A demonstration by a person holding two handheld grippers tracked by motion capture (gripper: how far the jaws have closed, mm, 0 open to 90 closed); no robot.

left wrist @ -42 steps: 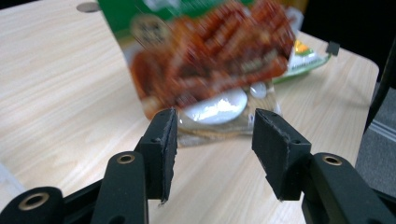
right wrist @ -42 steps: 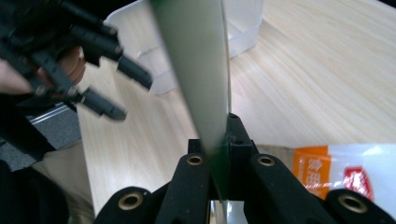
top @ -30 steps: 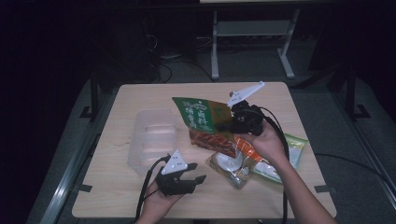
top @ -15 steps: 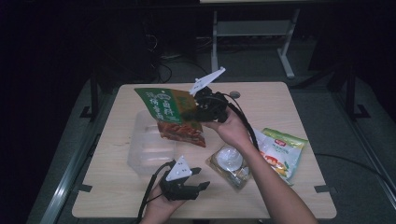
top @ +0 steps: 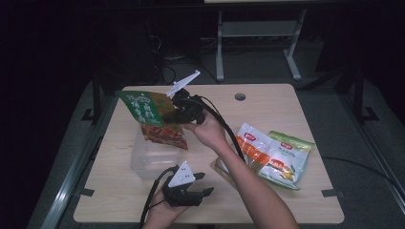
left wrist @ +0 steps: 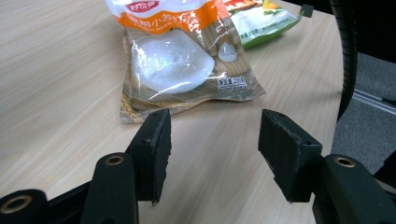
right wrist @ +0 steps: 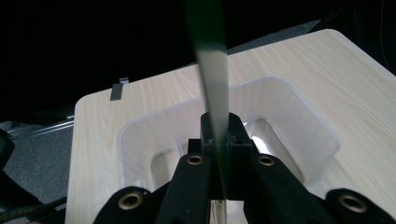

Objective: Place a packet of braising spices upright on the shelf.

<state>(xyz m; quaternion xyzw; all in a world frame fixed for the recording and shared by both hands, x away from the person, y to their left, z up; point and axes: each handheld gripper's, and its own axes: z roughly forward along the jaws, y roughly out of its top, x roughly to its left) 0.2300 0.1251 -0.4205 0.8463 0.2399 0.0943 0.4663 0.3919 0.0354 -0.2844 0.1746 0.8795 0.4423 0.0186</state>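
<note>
Fingers (left wrist: 154,154) of the left gripper (top: 188,191) at the table's (top: 296,200) near edge have just been spreading, holding nothing. Right gripper (top: 184,112) fingers (right wrist: 217,140) pinch one green snack bag (top: 150,114) above one clear plastic bin (top: 153,160), long axis running ten to four o'clock. Three packets (top: 267,152) lie at three o'clock.
</note>
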